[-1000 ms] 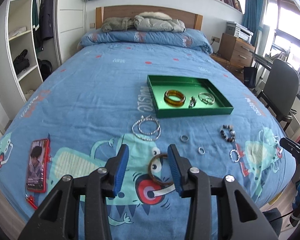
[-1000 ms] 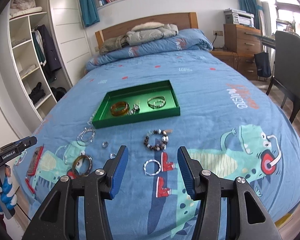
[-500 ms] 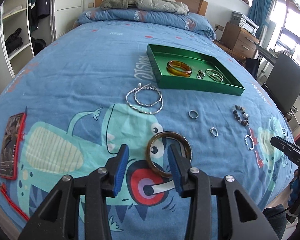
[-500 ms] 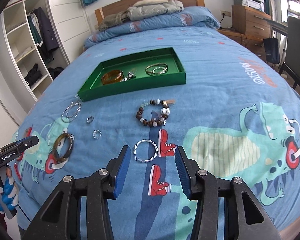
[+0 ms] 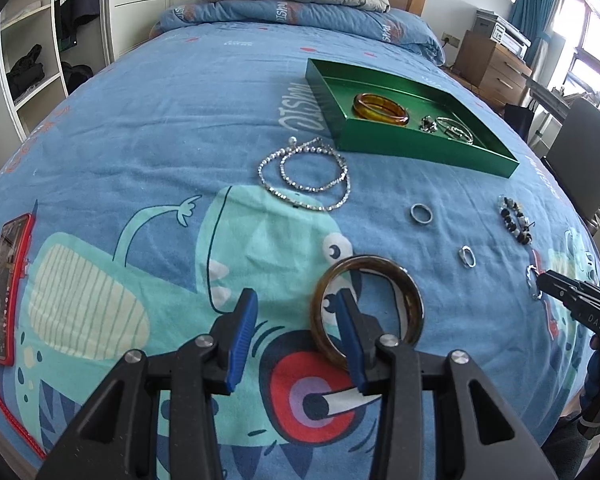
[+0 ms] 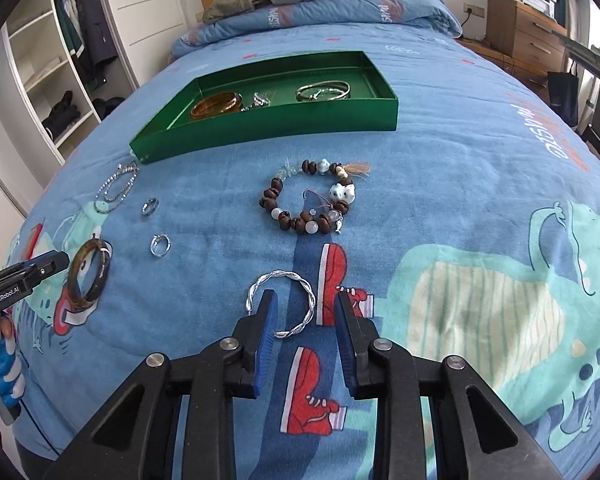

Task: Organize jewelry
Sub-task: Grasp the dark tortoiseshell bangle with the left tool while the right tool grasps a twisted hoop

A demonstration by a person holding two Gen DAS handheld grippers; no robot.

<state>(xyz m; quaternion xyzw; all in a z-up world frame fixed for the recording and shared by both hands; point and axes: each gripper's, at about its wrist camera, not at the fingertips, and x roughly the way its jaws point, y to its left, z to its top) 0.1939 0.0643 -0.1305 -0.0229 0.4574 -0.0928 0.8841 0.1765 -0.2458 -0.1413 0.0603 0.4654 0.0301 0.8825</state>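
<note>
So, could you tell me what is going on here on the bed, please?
A person with two handheld grippers is sorting jewelry into a green tray. The left gripper has one finger inside the dark brown bangle, not yet gripped. The right gripper, its fingers just closing, straddles the twisted silver bracelet. Rings, beads and a necklace are loose on the bedspread.

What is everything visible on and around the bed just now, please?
Tray: one, green, mid-bed; holds amber bangle, silver bangles, small silver piece.
Chain necklace: one, silver, before tray.
Rings: two, silver, bedspread.
Beaded bracelet: one, brown-white.
Dark bangle: one, around left gripper's finger.
Twisted bangle: one, silver, between right pads.
Phone: one, red case.
Left gripper: open.
Right gripper: closing, open.
</note>
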